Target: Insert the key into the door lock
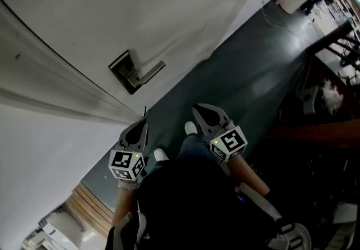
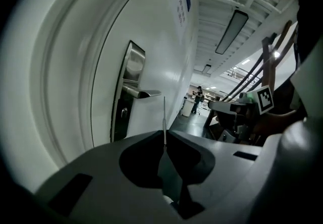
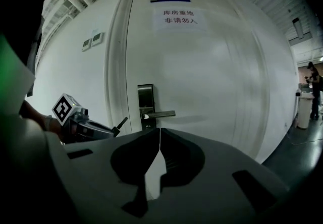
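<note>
A white door carries a steel lock plate with a lever handle and a keyhole below it. The same lock plate appears in the head view and the left gripper view, off to the left. My left gripper is shut on a thin key that sticks straight out. The key is a short way from the door and touches nothing. My right gripper is shut and holds nothing; it faces the lock from farther back.
A paper sign hangs high on the door. A raised door frame runs left of the lock. Dark floor stretches right toward desks and chairs. A person stands far down the hall.
</note>
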Demonstrator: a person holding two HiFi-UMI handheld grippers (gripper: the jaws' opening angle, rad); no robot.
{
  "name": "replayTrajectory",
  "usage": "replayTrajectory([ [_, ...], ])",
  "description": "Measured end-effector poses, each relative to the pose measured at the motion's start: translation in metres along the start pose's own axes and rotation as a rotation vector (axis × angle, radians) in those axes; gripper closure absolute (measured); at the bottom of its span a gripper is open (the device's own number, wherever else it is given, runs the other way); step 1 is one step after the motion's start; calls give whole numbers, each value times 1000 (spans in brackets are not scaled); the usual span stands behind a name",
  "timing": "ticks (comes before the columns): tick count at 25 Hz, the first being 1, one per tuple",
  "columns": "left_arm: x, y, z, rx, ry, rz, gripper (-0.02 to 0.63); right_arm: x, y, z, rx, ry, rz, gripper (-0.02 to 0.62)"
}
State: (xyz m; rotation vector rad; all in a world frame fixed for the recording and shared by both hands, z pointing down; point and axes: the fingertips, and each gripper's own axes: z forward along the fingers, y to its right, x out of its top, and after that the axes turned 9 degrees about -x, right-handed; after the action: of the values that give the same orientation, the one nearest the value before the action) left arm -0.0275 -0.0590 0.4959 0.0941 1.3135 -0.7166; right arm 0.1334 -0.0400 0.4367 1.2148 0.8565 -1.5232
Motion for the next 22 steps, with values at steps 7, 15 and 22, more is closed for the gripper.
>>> replayTrajectory([
  [7, -2, -33, 13, 91, 113, -201, 580, 9, -4, 58, 190, -55, -85, 578],
  [15, -3, -43, 29, 69, 250, -407, 580, 15, -12, 92, 311, -78, -148, 578],
  [22, -4, -59, 44, 15, 366, -611, 580, 12, -12, 103, 336, -100, -170, 578],
])
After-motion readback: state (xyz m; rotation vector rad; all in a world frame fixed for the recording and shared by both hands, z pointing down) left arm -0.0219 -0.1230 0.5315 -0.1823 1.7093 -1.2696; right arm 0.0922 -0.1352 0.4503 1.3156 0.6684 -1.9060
